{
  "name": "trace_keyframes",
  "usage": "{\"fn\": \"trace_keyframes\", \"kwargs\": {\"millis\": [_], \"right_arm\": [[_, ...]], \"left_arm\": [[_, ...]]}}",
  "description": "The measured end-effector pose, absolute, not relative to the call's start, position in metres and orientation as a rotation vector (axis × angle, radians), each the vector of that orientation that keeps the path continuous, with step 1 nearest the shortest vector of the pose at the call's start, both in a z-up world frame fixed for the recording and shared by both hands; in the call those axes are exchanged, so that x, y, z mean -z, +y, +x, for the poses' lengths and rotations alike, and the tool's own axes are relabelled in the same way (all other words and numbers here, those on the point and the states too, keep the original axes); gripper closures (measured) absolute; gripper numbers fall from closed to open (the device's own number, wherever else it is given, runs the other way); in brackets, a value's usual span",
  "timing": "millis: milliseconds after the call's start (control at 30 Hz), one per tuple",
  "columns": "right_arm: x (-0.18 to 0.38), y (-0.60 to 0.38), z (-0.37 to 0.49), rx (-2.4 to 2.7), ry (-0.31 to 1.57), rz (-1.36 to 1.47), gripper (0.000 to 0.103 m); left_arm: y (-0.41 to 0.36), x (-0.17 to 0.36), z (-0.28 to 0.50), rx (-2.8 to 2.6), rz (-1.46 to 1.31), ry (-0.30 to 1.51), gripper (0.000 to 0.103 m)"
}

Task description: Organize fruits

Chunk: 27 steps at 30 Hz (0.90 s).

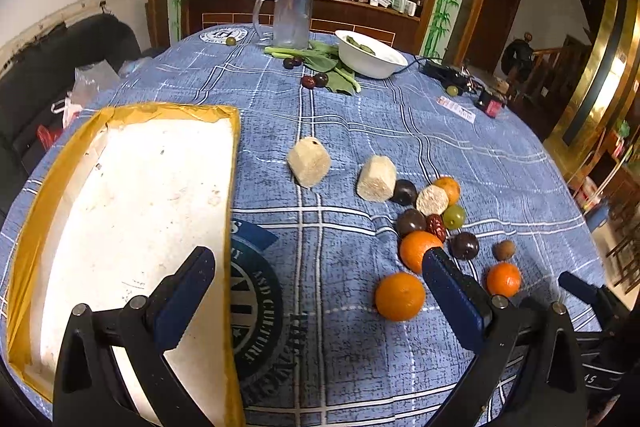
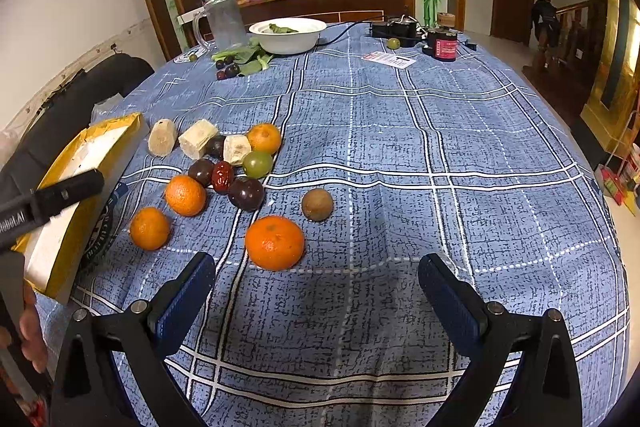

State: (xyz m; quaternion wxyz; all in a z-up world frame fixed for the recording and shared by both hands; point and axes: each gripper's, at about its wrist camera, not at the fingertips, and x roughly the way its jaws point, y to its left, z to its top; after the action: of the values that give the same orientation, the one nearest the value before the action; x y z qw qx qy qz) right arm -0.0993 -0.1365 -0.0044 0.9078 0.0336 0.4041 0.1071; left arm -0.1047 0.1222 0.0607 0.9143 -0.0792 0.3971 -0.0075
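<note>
A shallow white foam box [image 1: 132, 211] with yellow tape rims lies at the table's left; it also shows in the right wrist view [image 2: 76, 163]. Right of it lies a loose cluster: several oranges [image 1: 400, 295] [image 2: 274, 242], dark plums [image 1: 465, 245] [image 2: 246, 193], a red date [image 2: 222, 177], a green grape [image 2: 257, 163], a brown round fruit [image 2: 317, 204] and beige cut chunks [image 1: 309, 161] [image 2: 197, 139]. My left gripper [image 1: 320, 259] is open and empty, over the box's right edge and the cloth. My right gripper [image 2: 318, 267] is open and empty, just short of the nearest orange.
The table has a blue plaid cloth [image 2: 400, 147]. At the far side stand a clear mug [image 1: 292, 17], a white bowl [image 1: 370, 57] with greens, leafy stalks, more small fruits [image 1: 314, 81], and black devices with cables [image 2: 400, 29]. A dark sofa [image 1: 60, 67] stands at the left.
</note>
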Motion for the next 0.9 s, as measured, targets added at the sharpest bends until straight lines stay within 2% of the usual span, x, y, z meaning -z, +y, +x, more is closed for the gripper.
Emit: {"fn": "trace_keyframes", "kwargs": {"millis": [67,200,333,500,567,667,767,867,900], "right_arm": [[0.005,-0.134,-0.098,-0.226,0.837,0.06,0.004],[0.006,-0.126,-0.092,-0.245,0.849,0.028,0.018],[0.009,-0.122,-0.086,-0.271,0.873,0.022,0.02],[0.014,-0.125,-0.078,-0.29,0.911,0.057,0.02],[0.016,-0.127,-0.075,-0.294,0.926,0.074,0.02],[0.017,-0.125,-0.073,-0.298,0.935,0.074,0.022],[0.018,-0.121,-0.071,-0.305,0.94,0.058,0.027],[0.019,-0.117,-0.07,-0.316,0.948,0.04,0.038],[0.02,-0.115,-0.069,-0.319,0.953,0.034,0.042]], "left_arm": [[0.124,-0.059,-0.103,0.033,-0.177,0.824,0.0],[0.109,-0.054,-0.102,0.13,-0.158,0.849,0.005],[0.087,-0.048,-0.102,0.203,-0.087,0.864,0.008],[0.068,-0.038,-0.099,0.247,-0.008,0.896,0.031],[0.065,-0.033,-0.097,0.25,0.007,0.912,0.037],[0.062,-0.027,-0.095,0.243,0.026,0.923,0.038],[0.059,-0.021,-0.092,0.228,0.037,0.941,0.038],[0.057,-0.016,-0.092,0.22,0.04,0.959,0.039],[0.057,-0.016,-0.092,0.214,0.042,0.957,0.05]]}}
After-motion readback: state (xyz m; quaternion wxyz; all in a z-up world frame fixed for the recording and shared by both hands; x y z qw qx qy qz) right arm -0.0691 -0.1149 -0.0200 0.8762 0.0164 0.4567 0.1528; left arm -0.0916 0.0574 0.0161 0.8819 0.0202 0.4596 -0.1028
